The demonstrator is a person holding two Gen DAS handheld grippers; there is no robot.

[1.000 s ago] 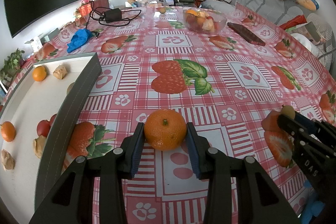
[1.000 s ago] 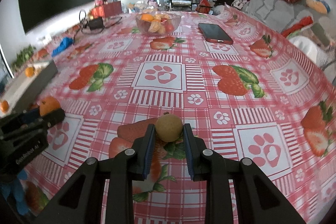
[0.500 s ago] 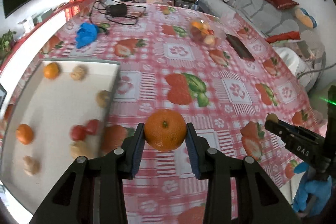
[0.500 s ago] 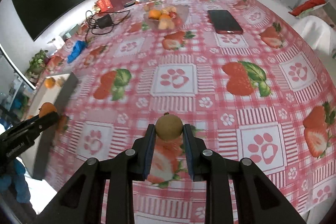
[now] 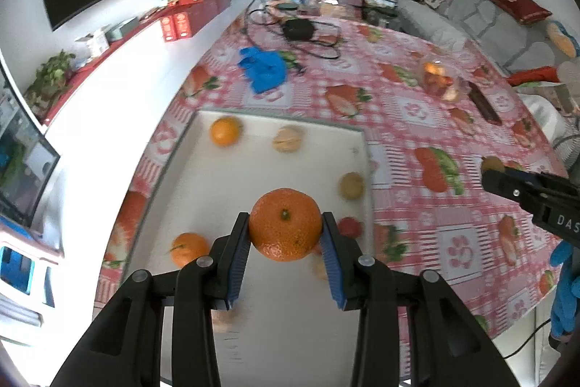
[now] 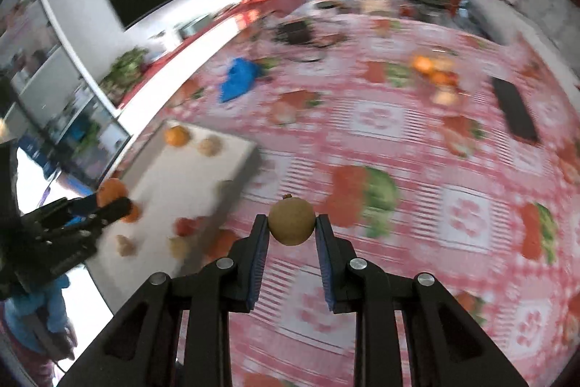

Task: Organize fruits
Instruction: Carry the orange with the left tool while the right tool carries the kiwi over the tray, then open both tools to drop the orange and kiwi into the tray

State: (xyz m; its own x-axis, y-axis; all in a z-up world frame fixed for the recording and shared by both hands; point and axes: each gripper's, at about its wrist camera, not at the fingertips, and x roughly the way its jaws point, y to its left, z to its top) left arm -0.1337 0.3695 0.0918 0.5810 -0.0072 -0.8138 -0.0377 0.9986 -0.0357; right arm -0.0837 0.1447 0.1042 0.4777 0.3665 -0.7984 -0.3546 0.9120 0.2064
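Over the white tray, left gripper is clamped on a mandarin, blue pads pressing both sides, stem end facing the camera, fruit off the surface. Tray sits at the table's left edge on a red-and-white strawberry/paw-print tablecloth. Already in the tray: an orange and a pale beige fruit near the far wall, a yellow-brown round fruit by the right wall, another orange at the near left, something red just behind the right finger; a couple more pale blobs lower down are too blurred to identify. Right gripper is closed on a small brown round fruit, stem nub on top, held above the tablecloth just right of the tray's corner; right wrist view is heavily motion-blurred. From the left wrist view the right gripper shows at the right edge, with the brown fruit at its tip. From the right wrist view the left gripper shows at lower left, with the mandarin over the tray. Farther up the table: clear bowl of mixed fruit, dark phone beside it, blue crumpled cloth, black charger with cables.
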